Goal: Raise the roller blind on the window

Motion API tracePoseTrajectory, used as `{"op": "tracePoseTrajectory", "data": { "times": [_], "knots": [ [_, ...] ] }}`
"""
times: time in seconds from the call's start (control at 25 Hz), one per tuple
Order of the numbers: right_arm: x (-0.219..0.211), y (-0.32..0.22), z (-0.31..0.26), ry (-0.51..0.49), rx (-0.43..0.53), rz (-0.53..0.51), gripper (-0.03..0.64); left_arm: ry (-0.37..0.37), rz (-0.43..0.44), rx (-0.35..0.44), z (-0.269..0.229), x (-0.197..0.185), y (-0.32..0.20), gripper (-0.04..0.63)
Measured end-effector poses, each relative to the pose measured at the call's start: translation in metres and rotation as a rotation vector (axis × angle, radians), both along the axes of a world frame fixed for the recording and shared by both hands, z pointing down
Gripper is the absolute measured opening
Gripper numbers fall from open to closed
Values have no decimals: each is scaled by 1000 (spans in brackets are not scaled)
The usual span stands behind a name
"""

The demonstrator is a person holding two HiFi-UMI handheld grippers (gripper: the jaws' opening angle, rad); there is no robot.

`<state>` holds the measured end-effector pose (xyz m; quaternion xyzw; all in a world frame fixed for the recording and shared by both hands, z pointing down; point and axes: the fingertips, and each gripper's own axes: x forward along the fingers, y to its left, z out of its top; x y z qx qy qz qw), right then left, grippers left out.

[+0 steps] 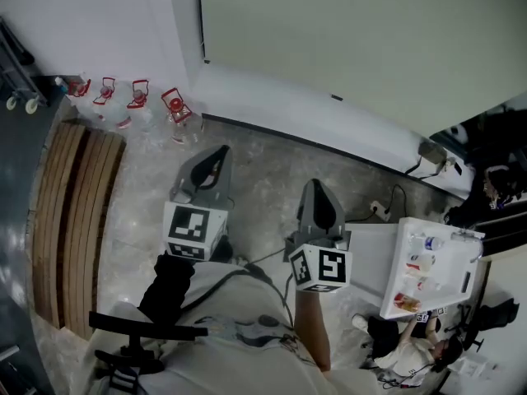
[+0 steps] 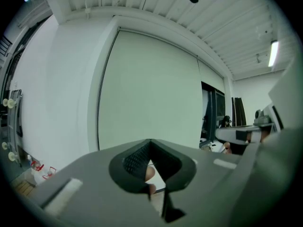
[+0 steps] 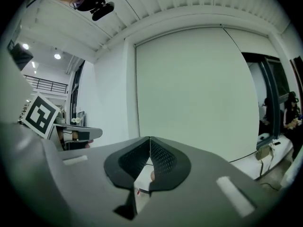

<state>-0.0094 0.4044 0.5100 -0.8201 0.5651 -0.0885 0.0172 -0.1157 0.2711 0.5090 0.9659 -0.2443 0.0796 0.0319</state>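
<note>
Fully lowered roller blind (image 3: 194,93) hangs vertical, bottom edge level.

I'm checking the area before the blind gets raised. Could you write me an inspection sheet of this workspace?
Surface: grey stone-pattern floor.
Job's things: roller blind lowered, covering the window; no pull chain seen.
Clutter: red-handled bottles along the wall; wooden slats at left; white table with small items at right.
Grippers: left gripper and right gripper both shut and empty, pointing toward the blind.
Cables: cable and socket strip on the floor below the sill.
Surroundings: white wall; black chair; seated person at lower right.
</note>
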Motion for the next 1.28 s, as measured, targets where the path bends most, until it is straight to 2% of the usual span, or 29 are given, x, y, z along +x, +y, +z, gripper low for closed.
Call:
{"op": "tracePoseTrajectory", "data": {
  "times": [0.16, 0.56, 0.84, 1.08, 1.28],
  "knots": [
    [12, -25, 2, -5, -17, 36, 2, -1, 10, -23, 4, 2, -34, -2],
    [46, -80, 22, -27, -86, 25, 2, -38, -7, -90, 35, 29, -88, -2],
    [108, -141, 23, -29, -41, -43, 2, -23, -88, -55, 27, 76, -144, -2],
    [164, -188, 5, -45, 35, -96, 2, -14, -156, 26, -2, 126, -188, -2],
    [192, -216, 11, -90, 56, -146, 2, -36, -200, 22, -1, 149, -208, -2]
  ]
}}
